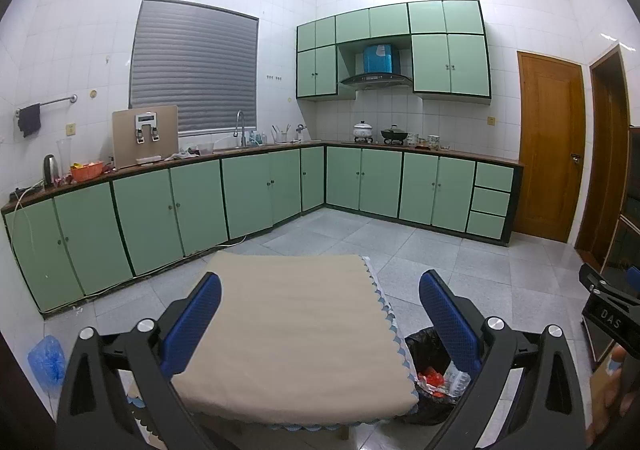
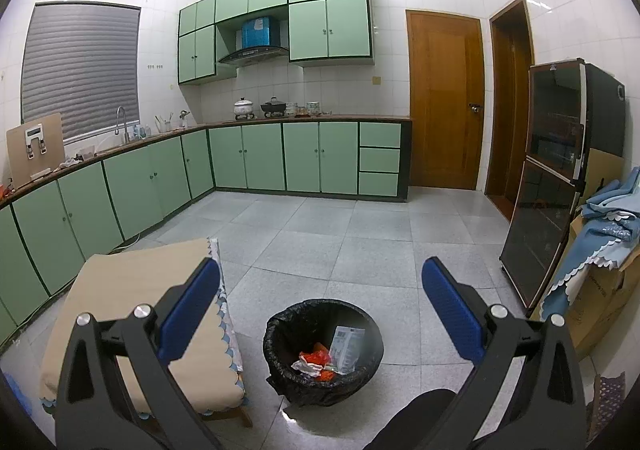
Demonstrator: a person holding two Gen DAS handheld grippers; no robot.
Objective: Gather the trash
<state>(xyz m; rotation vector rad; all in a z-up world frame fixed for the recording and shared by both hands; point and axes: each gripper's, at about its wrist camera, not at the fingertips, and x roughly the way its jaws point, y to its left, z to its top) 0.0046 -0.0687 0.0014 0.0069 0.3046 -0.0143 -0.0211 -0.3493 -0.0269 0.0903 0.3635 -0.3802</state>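
Observation:
A black-lined trash bin (image 2: 280, 334) stands on the tiled floor to the right of a low table with a beige cloth (image 2: 132, 290). Inside it lie a clear plastic wrapper (image 2: 346, 348), a red scrap (image 2: 316, 358) and crumpled white paper (image 2: 306, 366). My right gripper (image 2: 320, 314) is open and empty, held above the bin. My left gripper (image 1: 320, 322) is open and empty above the beige tabletop (image 1: 296, 330). The bin (image 1: 424, 354) shows in the left wrist view at the table's right edge, partly hidden by my right finger.
Green kitchen cabinets (image 1: 192, 205) run along the left and far walls. A dark glass-door cabinet (image 2: 552, 177) and a cardboard box with blue cloths (image 2: 600, 250) stand at the right. A blue plastic bag (image 1: 46, 362) lies on the floor at the left. My other gripper (image 1: 612, 314) shows at the right edge.

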